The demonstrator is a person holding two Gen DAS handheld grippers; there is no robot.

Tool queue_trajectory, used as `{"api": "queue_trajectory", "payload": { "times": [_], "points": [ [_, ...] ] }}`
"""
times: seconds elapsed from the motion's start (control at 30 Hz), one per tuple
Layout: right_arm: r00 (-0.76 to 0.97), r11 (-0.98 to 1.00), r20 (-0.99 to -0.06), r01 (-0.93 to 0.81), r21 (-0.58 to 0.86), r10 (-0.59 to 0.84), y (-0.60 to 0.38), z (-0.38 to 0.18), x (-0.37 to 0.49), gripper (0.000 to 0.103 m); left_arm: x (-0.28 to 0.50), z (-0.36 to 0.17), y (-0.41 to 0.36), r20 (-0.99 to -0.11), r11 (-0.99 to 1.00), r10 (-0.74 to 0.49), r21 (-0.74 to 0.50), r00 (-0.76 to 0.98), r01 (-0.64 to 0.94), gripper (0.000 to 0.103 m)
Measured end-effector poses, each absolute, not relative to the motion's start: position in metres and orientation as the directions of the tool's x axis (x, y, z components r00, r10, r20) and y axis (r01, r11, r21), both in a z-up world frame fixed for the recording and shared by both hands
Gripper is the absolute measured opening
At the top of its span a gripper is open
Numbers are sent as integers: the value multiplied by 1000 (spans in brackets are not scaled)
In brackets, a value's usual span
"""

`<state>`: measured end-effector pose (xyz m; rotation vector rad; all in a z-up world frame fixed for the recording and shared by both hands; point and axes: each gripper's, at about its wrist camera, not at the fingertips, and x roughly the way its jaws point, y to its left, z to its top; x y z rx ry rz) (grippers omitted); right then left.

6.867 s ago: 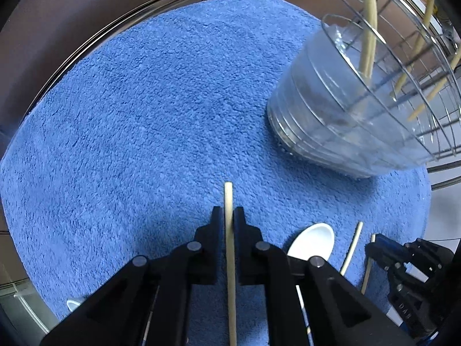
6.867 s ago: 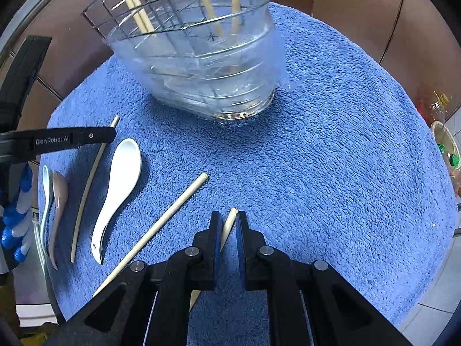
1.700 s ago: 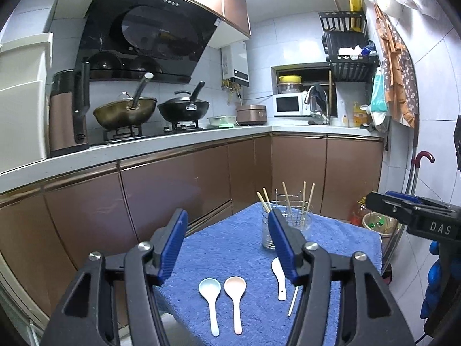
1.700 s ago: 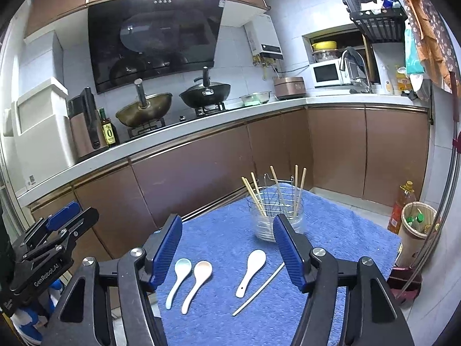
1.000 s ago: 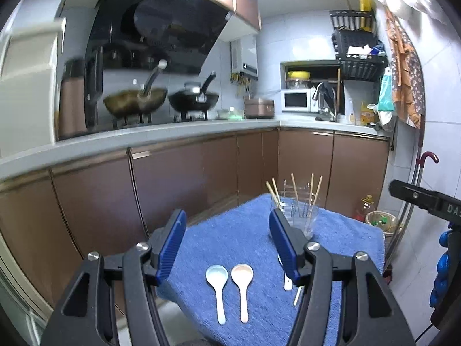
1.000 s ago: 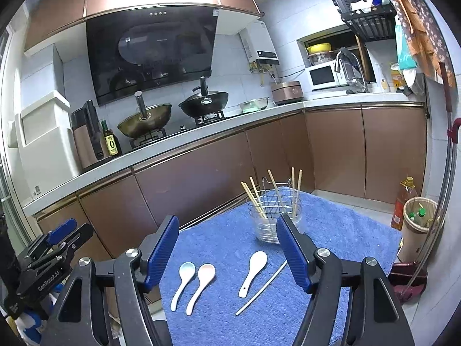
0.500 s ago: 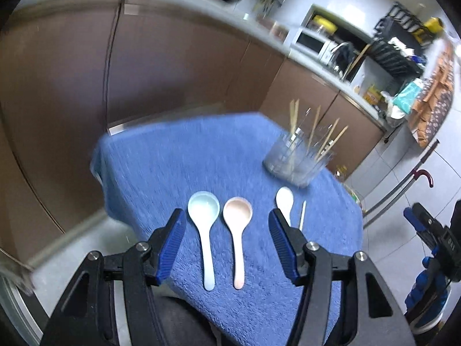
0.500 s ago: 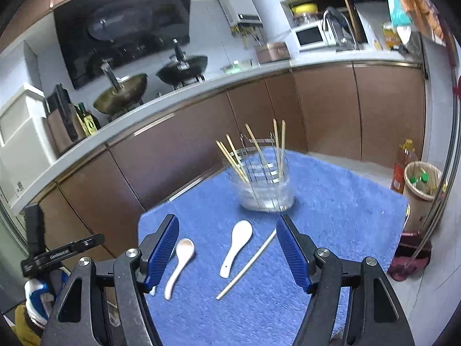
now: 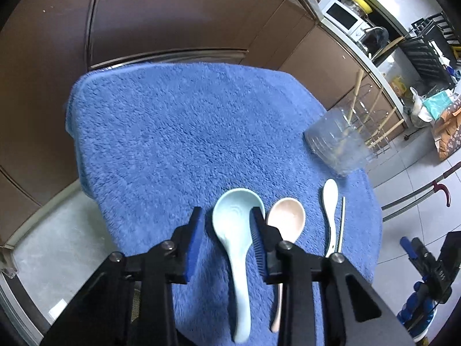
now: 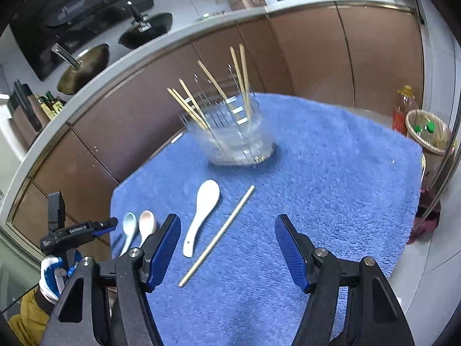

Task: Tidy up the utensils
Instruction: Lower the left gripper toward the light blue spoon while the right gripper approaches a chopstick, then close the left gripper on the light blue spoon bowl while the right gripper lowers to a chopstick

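A pale blue spoon [image 9: 237,230] lies on the blue towel [image 9: 173,132], its bowl between the fingers of my open left gripper [image 9: 227,216]. A pink spoon [image 9: 285,222], a white spoon [image 9: 330,199] and one loose chopstick [image 9: 341,225] lie to its right. The clear holder [image 9: 340,150] holds several chopsticks. In the right wrist view my right gripper [image 10: 227,236] is wide open and empty above the towel [image 10: 331,173], near the chopstick [image 10: 219,236], white spoon [image 10: 201,213], pink spoon [image 10: 147,222], blue spoon [image 10: 128,225] and holder [image 10: 236,135]. The left gripper [image 10: 106,225] shows there at left.
Brown cabinet doors [image 10: 259,57] stand behind the table. A bin [image 10: 429,135] and an oil bottle [image 10: 403,106] stand on the floor at right. The towel's left edge [image 9: 75,132] drops to the tiled floor.
Both grippers have dropped toward the table. The left one now straddles the blue spoon's bowl. The right one has come closer to the loose chopstick.
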<state>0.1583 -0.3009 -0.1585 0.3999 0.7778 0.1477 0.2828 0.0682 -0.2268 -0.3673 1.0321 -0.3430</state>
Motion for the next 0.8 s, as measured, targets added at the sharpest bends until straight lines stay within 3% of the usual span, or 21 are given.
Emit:
{"api": "queue_trajectory", "payload": {
  "times": [0.27, 0.53, 0.8],
  "points": [
    [630, 920, -717, 13, 392, 297, -300, -182, 185, 62, 304, -248, 63, -783, 884, -448, -459, 431, 86, 29],
    [553, 936, -781, 7, 353, 290, -290, -196, 217, 50, 312, -252, 56, -797, 894, -434, -440, 419, 89, 15],
    [454, 955, -853, 14, 296, 257, -273, -209, 260, 41, 317, -251, 43, -822, 920, -385, -380, 419, 99, 11]
  ]
}}
